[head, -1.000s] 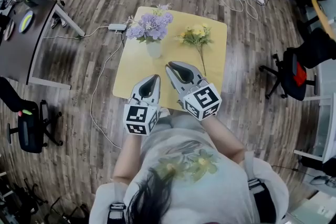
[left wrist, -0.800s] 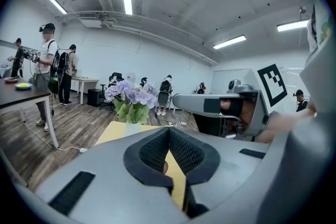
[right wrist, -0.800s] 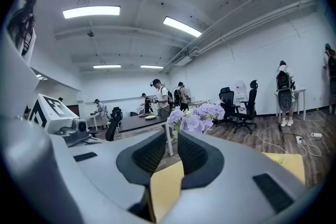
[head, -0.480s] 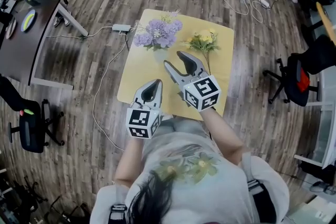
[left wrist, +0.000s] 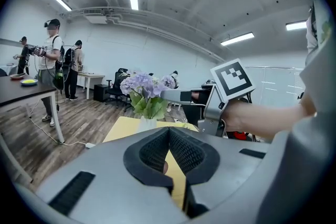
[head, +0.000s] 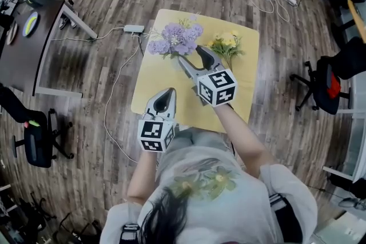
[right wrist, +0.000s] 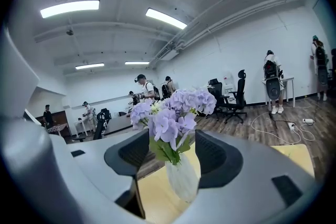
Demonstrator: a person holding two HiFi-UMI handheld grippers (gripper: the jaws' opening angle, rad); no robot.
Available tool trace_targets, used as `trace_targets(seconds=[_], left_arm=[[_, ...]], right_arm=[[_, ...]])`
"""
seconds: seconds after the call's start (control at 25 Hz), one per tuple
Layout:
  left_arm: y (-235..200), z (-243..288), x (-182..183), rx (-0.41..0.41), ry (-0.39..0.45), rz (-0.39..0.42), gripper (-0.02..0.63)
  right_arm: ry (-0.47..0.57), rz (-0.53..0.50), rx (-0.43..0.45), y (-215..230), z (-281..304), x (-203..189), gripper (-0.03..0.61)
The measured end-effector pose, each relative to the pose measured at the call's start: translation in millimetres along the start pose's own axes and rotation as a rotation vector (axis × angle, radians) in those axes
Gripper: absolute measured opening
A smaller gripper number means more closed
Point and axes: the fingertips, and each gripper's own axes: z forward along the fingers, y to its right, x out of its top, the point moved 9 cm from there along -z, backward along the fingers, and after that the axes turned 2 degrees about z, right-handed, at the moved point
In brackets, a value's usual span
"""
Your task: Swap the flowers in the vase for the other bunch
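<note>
While the right tongs (head: 191, 57) have just been opened wide and brought up to the vase (right wrist: 182, 178), its purple flowers (head: 176, 40) are framed, ungripped, between the jaws; removal is judged next. Left tongs (head: 164, 101) are held shut and empty short of the vase, and the yellow bunch (head: 226, 43) is laid beside it.

Vase (right wrist: 181, 178) of flowers (head: 176, 40) on table (head: 157, 80), other bunch (head: 226, 46) just right.

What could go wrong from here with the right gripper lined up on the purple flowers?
The right gripper has just been opening its jaws, and the purple flowers stand in line between them, ungripped. Closing on the blooms could crush them. The left gripper is shut and away from the vase, so pulling the stems might tip it.
</note>
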Motion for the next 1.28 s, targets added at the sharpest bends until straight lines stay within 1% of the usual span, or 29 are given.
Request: trace_targets(seconds=[0.2,0.32,0.4,0.44,0.48,0.56,0.72,0.84,0.96,1.12,1.28], left_arm=[[-9,4,3,0.007,-0.005,-0.011,0.018],[-10,4,1,0.01,-0.008,-0.016,0.018],[-11,3,-1,0.011,-0.012,-0.018,0.018],[-12,2,-1,0.012,-0.014,-0.018,0.018],[-13,2,-1,0.012,-0.016,-0.018,0.018],[-15,3,-1,0.012,-0.021,-0.02,0.018],[-15,4,-4,0.013,-0.019,-0.02,0.018],[-13,7,-4,0.013,-0.02,-0.016,0.018],[-8,12,2,0.008,-0.019,-0.012,0.018],[0,14,5,0.009,-0.017,-0.008,0.018],[12,8,6,0.024,-0.018,-0.001,0.018]], right_arm=[[-0.036,0.026,0.014,7,30,-1,0.25],[-0.068,0.004,0.051,9,43,-6,0.249],[-0.07,-0.028,0.057,8,46,-8,0.242],[-0.065,-0.051,0.05,7,46,-7,0.174],[-0.06,-0.073,0.041,6,47,-7,0.083],[-0.058,-0.097,0.045,6,48,-7,0.056],[-0.046,-0.099,0.064,7,45,-8,0.044],[-0.005,-0.092,0.072,8,38,-4,0.041],[0.047,-0.082,0.089,11,30,9,0.041],[0.092,-0.085,0.112,11,22,24,0.04],[0.131,-0.107,0.133,7,9,36,0.04]])
